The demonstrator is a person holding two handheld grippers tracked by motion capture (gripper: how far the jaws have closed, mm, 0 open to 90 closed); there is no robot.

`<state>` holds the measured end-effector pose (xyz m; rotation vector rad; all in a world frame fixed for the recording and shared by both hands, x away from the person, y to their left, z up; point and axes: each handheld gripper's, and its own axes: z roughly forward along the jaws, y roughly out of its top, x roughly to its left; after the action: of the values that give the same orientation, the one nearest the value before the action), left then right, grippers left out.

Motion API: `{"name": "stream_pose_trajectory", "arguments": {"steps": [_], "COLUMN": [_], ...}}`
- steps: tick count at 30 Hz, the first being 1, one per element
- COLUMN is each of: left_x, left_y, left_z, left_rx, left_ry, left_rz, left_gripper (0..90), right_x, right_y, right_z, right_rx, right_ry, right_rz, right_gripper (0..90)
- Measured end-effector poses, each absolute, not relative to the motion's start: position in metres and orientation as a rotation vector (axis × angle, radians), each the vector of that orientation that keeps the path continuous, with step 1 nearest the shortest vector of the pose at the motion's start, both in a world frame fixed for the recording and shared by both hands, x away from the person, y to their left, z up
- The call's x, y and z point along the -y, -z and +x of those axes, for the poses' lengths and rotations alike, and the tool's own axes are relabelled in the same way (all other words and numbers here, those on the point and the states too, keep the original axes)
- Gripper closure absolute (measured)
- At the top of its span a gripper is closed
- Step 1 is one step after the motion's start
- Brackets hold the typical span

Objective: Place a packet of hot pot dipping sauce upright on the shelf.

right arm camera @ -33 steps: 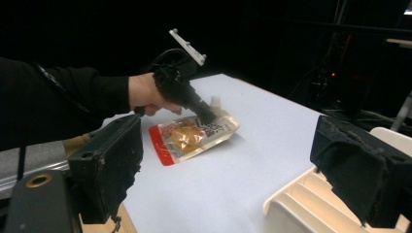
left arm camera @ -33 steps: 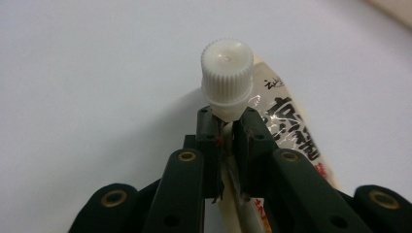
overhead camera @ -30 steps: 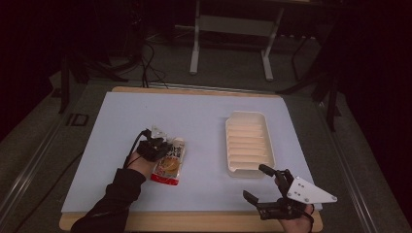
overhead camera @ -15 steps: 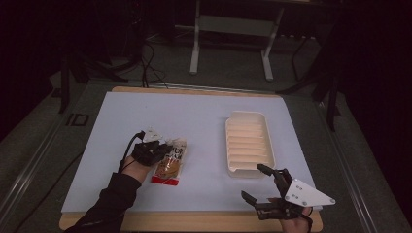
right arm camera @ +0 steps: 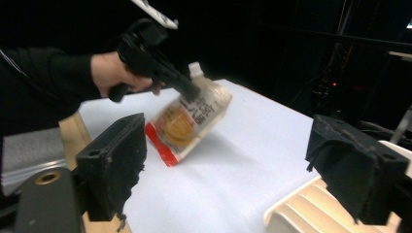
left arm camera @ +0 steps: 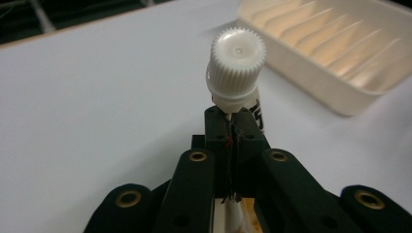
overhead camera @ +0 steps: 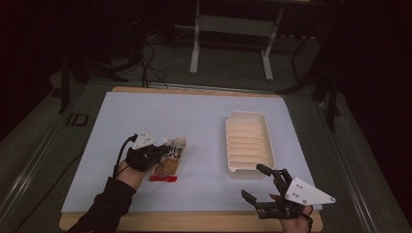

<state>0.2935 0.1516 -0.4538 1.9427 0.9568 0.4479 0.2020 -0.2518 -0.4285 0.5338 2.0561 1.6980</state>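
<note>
Gripping a spouted food pouch (overhead camera: 171,159) near its top, the left gripper (overhead camera: 154,153) sits over the left-centre of the pale blue table surface (overhead camera: 204,121) in the high view. Its jaws are closed together on the thin upper edge of the pouch, just below the white ribbed cap (left arm camera: 236,68), as the left gripper view (left arm camera: 232,131) confirms: the two black jaws meet with only the flat film between them. The cap stands directly beyond the jaw tips.

From the right gripper view, the pouch (right arm camera: 188,121) is tilted, its capped end raised toward the left gripper (right arm camera: 187,90) and its red-edged bottom corner at or very near the table; whether that corner actually touches cannot be told, as the pouch is slightly blurred. The pouch is clear-fronted with dark printed lettering and a round orange-brown item showing inside. The person's left hand (right arm camera: 114,73) wraps the gripper handle, with a dark sleeve behind it.

The right gripper (overhead camera: 265,187) is held near the front edge of the table at the right, its jaws spread wide and holding nothing. Its own view shows both black pads (right arm camera: 114,160) well apart, with the table visible between them.

A cream ribbed tray (overhead camera: 248,143) lies on the right half of the table, lengthwise away from the person, well apart from the pouch and just beyond the right gripper. It appears empty.
</note>
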Motion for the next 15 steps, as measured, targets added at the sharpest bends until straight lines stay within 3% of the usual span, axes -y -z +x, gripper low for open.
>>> {"name": "stream_pose_trajectory", "arguments": {"steps": [15], "left_x": [-0.142], "left_y": [0.431], "left_z": [0.274], "left_rx": [-0.796], "left_ry": [-0.349], "left_rz": [1.801], "left_gripper": [88.5], "right_x": [0.251], "right_y": [0.422], "right_z": [0.206], "right_rx": [-2.096], "right_ry": [-1.761], "right_rz": [0.644], "right_gripper": [10.8]}}
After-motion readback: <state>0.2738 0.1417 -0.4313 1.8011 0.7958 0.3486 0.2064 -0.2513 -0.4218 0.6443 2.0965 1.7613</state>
